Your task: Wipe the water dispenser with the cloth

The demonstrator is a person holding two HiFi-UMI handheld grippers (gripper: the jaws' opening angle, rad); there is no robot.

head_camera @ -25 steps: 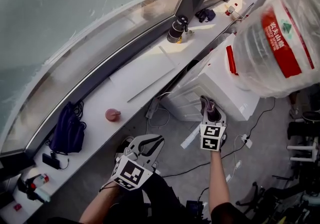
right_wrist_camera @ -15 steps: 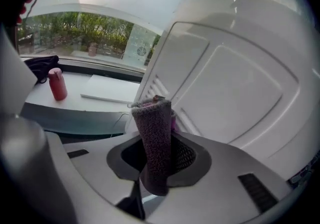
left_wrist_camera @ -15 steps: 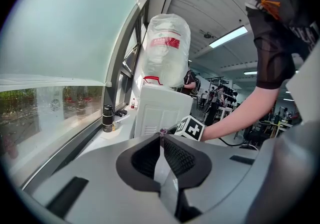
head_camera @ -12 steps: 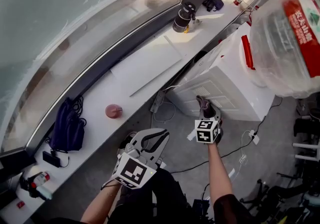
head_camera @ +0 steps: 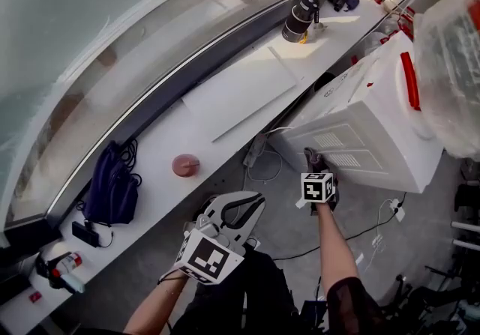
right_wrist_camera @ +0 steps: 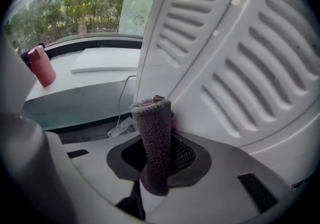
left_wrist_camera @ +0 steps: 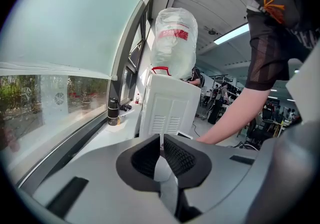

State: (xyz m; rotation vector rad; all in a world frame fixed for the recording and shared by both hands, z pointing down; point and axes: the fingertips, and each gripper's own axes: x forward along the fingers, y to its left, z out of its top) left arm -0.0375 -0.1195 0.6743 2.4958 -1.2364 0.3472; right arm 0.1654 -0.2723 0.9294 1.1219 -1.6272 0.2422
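Observation:
The white water dispenser (head_camera: 367, 131) stands by the window ledge with a large bottle (head_camera: 454, 64) on top. My right gripper (head_camera: 313, 163) is shut on a folded purplish-grey cloth (right_wrist_camera: 154, 133). It holds the cloth's end against the dispenser's vented panel (right_wrist_camera: 235, 77), low down. My left gripper (head_camera: 257, 198) hangs back over the floor, shut with nothing in it; its pads (left_wrist_camera: 172, 155) meet at the tip. In the left gripper view the dispenser (left_wrist_camera: 167, 102) and bottle (left_wrist_camera: 173, 42) stand ahead, with the person's arm (left_wrist_camera: 235, 118) reaching toward them.
Along the white ledge (head_camera: 157, 154) are a pink cup (head_camera: 185, 166), a dark blue bag (head_camera: 111, 191), a flat white board (head_camera: 240, 94) and a black flask (head_camera: 300, 19). A power strip and cables (head_camera: 255, 155) lie on the floor beside the dispenser.
The head view has swung, so the dispenser sits further right. The right gripper keeps the cloth on the vented panel. The left gripper stays shut and back.

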